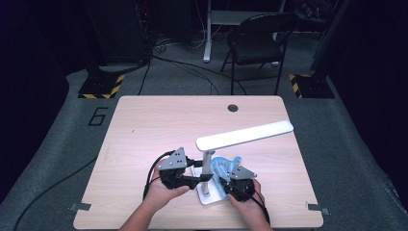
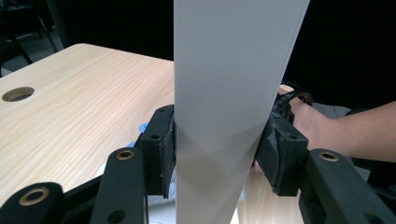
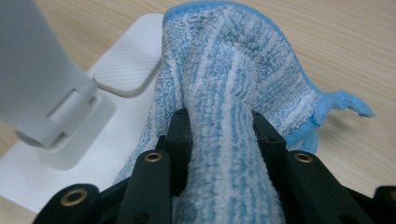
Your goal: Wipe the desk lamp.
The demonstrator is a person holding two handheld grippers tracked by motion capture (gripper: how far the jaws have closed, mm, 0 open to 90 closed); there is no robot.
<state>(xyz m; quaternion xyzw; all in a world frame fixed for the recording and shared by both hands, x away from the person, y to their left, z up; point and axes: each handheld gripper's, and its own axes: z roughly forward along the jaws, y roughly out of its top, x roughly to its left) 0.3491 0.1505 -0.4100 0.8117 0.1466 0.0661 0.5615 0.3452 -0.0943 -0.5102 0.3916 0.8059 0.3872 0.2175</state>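
A white desk lamp stands near the table's front edge, with a flat base (image 1: 208, 196), an upright stem (image 1: 207, 166) and a long head (image 1: 245, 134). My left gripper (image 1: 196, 180) comes in from the left and is shut on the stem (image 2: 229, 93), its pads (image 2: 163, 154) pressing both sides. A blue striped microfibre cloth (image 1: 223, 166) lies bunched on the base's right side. My right gripper (image 1: 235, 185) is shut on a thick fold of this cloth (image 3: 233, 93). In the right gripper view the cloth drapes over the white base (image 3: 126, 60), beside the stem's hinged foot (image 3: 46, 93).
A round cable hole (image 1: 233, 108) sits at the table's far edge. Behind the table stand a black folding chair (image 1: 257, 38) and two floor stands with yellow-black striped feet (image 1: 101, 86). Cables trail off the table's left side (image 1: 57, 183).
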